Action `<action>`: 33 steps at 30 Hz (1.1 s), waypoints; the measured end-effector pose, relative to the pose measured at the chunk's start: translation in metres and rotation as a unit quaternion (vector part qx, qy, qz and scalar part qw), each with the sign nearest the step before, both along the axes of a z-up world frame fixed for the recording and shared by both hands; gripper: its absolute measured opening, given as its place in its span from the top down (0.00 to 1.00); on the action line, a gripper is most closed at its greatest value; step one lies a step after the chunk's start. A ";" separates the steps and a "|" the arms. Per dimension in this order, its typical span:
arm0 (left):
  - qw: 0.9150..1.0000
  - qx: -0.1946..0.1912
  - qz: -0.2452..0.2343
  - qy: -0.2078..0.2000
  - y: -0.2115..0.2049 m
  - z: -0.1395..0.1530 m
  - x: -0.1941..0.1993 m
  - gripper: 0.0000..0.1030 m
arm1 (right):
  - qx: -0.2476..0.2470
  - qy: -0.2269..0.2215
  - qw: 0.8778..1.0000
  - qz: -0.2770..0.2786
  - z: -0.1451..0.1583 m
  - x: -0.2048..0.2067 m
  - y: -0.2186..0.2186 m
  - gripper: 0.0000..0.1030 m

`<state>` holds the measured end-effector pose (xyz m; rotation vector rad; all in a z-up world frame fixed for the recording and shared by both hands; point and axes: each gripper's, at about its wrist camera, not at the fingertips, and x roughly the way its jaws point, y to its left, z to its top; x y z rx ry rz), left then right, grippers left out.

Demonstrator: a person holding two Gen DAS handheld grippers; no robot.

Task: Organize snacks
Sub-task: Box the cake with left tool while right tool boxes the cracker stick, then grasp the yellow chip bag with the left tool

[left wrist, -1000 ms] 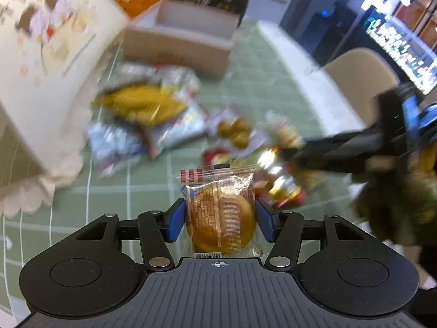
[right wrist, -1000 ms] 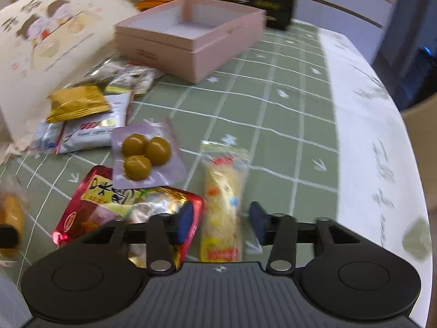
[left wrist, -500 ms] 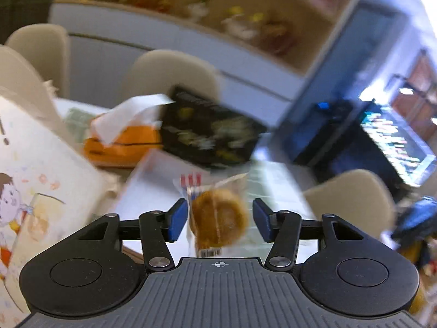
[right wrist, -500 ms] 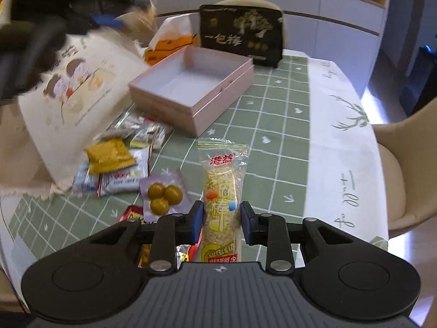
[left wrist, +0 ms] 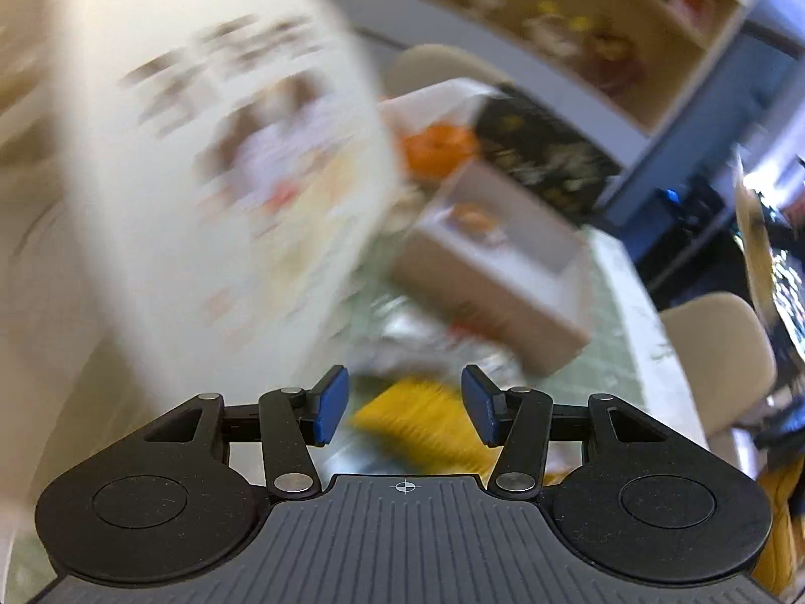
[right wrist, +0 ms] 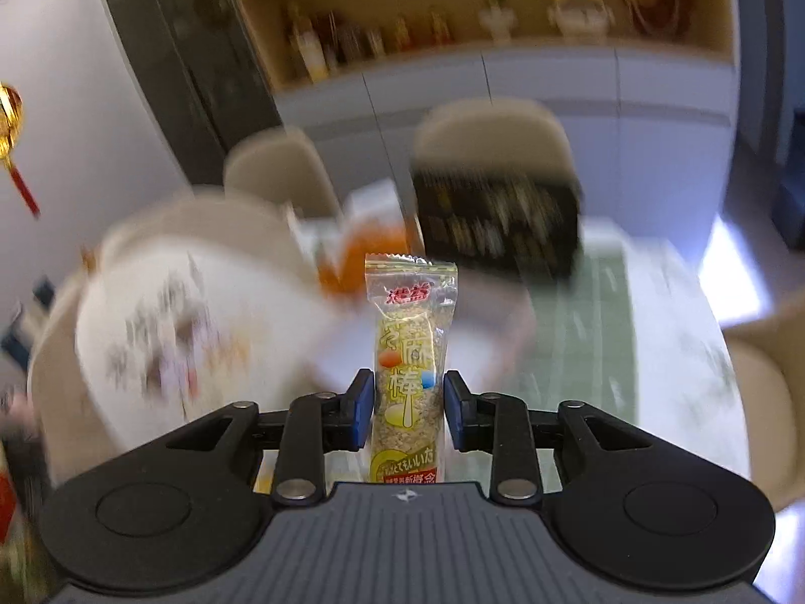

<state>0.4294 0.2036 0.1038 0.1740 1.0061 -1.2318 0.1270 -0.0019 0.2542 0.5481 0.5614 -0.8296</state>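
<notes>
Closest in, the right gripper (right wrist: pixel 408 410) is clamped on a long cereal bar packet (right wrist: pixel 408 367), pinched low on the wrapper so the bar stands upright and clear of the table, probably for carrying toward the box. The left gripper (left wrist: pixel 405 407) has its jaws apart with nothing between them; it hangs over a blurred yellow snack pack (left wrist: pixel 427 423) lying on the green checked tablecloth (left wrist: pixel 611 312), likely its next pick. Beyond that sits the open pink box (left wrist: pixel 495 272), with a round orange pastry (left wrist: pixel 473 219) resting inside, apparently the collecting place. A white illustrated lid (left wrist: pixel 211 176) leans at left; farther back stand an orange tissue box (left wrist: pixel 440 146) and a black gift box (right wrist: pixel 495 224).
</notes>
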 end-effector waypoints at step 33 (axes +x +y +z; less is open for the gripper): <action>0.954 0.050 -0.293 -0.039 -0.051 -0.044 -0.133 0.47 | 0.103 0.145 0.983 -0.047 -0.210 -0.083 0.181 0.30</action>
